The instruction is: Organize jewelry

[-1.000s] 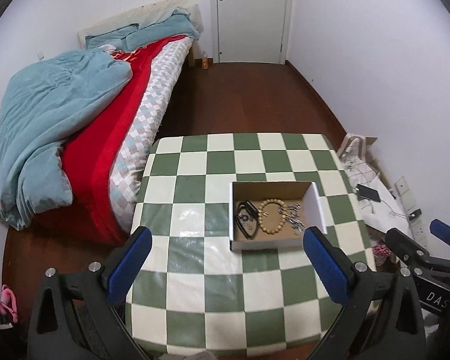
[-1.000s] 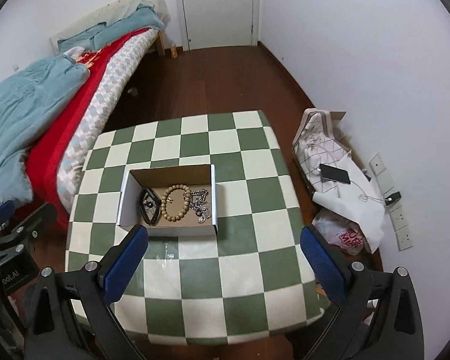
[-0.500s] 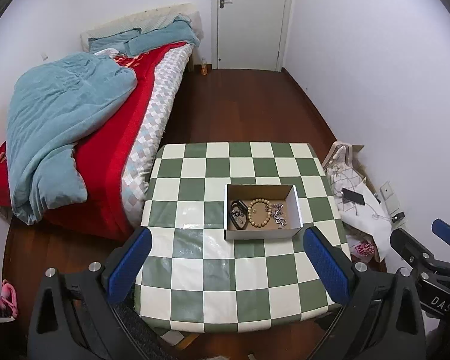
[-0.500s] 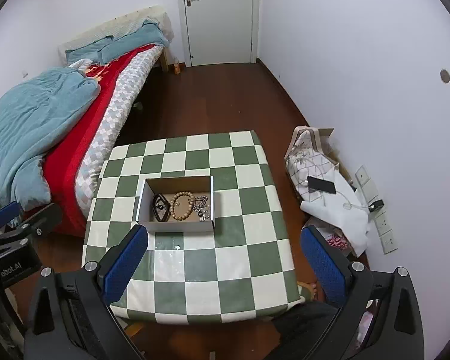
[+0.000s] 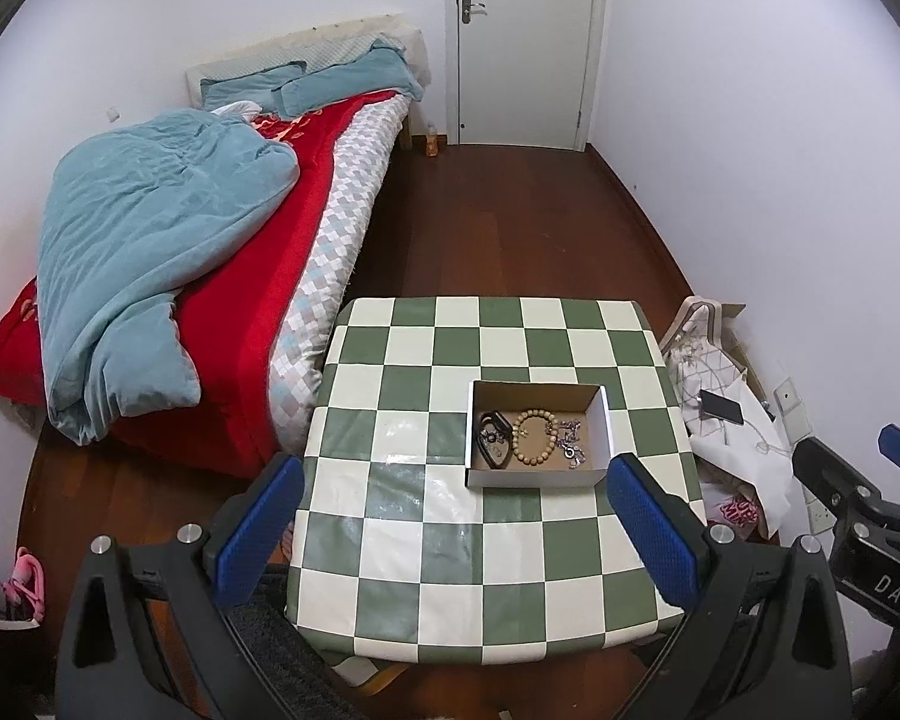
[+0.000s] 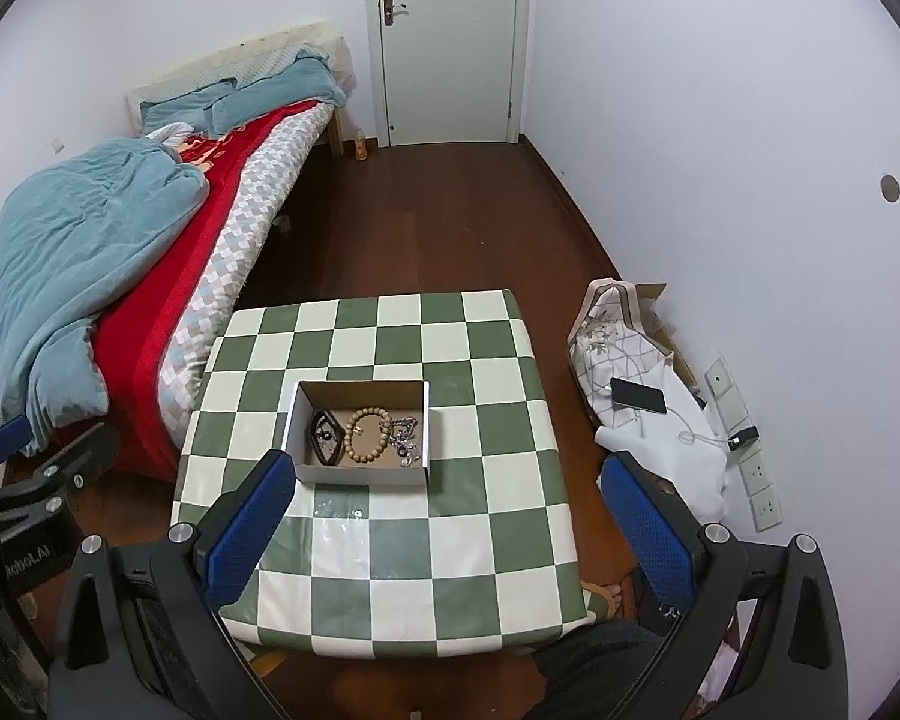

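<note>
A shallow white cardboard box (image 5: 534,477) (image 6: 363,474) sits on the green-and-white checkered table (image 5: 426,516) (image 6: 486,516). Inside lie a dark pendant-shaped piece (image 5: 492,441) (image 6: 325,438), a wooden bead bracelet (image 5: 534,438) (image 6: 369,435) and a silver chain (image 5: 570,444) (image 6: 407,441). My left gripper (image 5: 456,531) is open and empty, held high above the table's near edge. My right gripper (image 6: 450,531) is open and empty, also high above the near side. Each gripper shows at the other view's edge.
A bed (image 5: 222,276) with a red cover and blue quilt stands left of the table. A bag and white cloth with a phone (image 6: 637,395) lie on the floor by the right wall. A white door (image 5: 525,42) is at the far end.
Both grippers have risen and pulled back from the table, so the table and box look smaller and more of the room shows. Both stay open.
</note>
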Demonstrator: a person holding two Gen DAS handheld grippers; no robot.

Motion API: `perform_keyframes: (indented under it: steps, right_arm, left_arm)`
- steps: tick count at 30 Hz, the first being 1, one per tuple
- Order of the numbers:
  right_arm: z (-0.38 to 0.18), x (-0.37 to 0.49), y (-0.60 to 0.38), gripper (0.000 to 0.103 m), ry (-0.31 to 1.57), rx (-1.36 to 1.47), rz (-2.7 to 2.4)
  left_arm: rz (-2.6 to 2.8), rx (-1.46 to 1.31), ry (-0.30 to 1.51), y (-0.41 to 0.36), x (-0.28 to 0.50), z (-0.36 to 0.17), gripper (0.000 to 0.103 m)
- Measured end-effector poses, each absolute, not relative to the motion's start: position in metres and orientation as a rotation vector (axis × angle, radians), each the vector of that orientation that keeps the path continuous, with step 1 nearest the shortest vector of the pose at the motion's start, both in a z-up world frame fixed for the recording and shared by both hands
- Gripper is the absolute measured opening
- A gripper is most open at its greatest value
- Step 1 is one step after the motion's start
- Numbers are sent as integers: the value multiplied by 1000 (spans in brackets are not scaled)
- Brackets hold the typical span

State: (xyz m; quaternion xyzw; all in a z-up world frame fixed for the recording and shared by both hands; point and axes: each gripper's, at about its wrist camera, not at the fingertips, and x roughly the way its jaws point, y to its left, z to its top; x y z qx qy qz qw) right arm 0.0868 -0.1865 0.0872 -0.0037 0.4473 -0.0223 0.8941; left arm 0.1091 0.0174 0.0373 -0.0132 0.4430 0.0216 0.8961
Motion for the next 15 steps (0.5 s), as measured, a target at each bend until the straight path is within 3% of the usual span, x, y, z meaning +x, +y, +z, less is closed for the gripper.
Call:
perform_keyframes:
  steps: [15]
  right_arm:
    - [86, 90, -183, 103, 936, -10, -33]
  left_arm:
    - [67, -16, 906, 15, 108, 41, 103]
